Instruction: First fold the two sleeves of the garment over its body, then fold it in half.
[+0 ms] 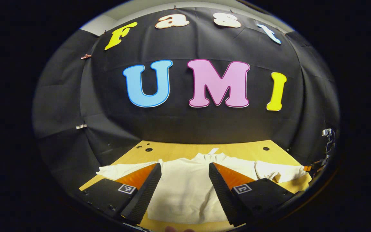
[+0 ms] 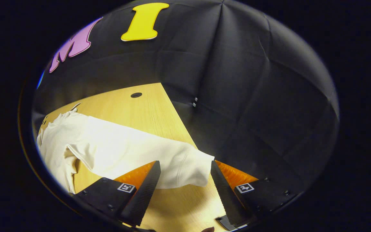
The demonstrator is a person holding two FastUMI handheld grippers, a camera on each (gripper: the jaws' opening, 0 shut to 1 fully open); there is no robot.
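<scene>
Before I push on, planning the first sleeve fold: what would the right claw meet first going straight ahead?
Most likely the cuff end of the garment's sleeve, lying flat on the table between the open right claw; depth is uncertain.

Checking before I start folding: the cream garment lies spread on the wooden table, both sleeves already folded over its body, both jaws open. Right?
Not quite: neither sleeve is folded yet; the left gripper view shows both stretched outward from the garment. The rest stands.

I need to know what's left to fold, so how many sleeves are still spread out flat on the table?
2. In the left gripper view, one sleeve stretches out left of the garment body, the other sleeve out right; neither is folded over yet.
</scene>
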